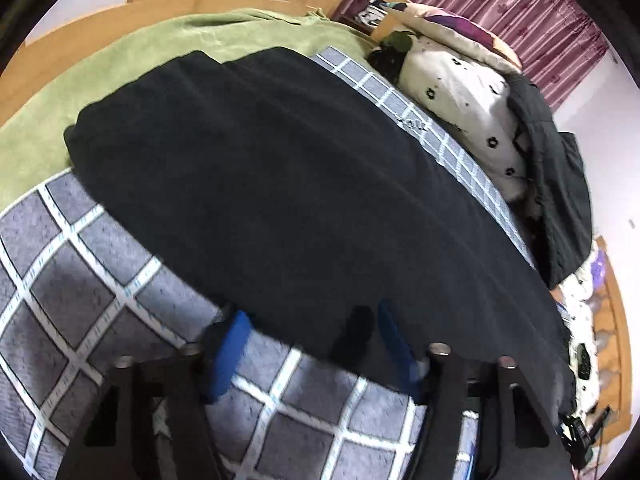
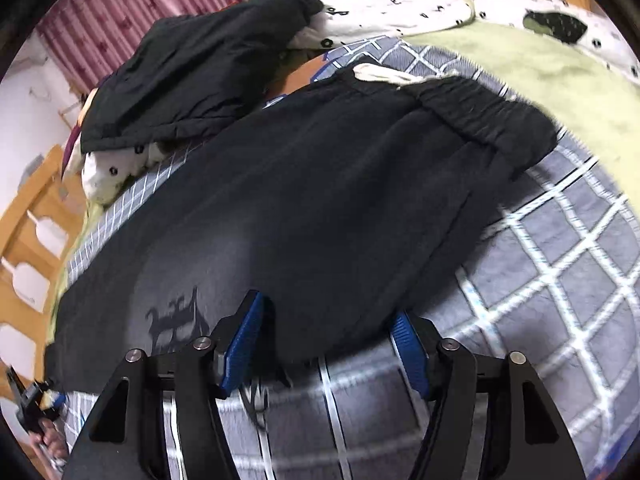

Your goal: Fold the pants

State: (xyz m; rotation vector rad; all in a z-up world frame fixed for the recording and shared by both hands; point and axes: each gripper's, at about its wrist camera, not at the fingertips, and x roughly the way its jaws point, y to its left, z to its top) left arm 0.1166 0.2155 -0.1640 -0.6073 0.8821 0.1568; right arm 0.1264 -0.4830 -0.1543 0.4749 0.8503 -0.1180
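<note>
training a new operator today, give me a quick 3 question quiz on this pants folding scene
1. True or false: the black pants lie on a grey checked blanket.
2. The right gripper is: A) shut on the waistband B) open at the pants' near edge C) holding a pillow.
3. Fill in: the drawstring at the waistband is ____ in colour.

Key: 1 true; 2 B; 3 white. The left gripper is also open at the pants' edge.

Left gripper pads (motion-blurred)
</note>
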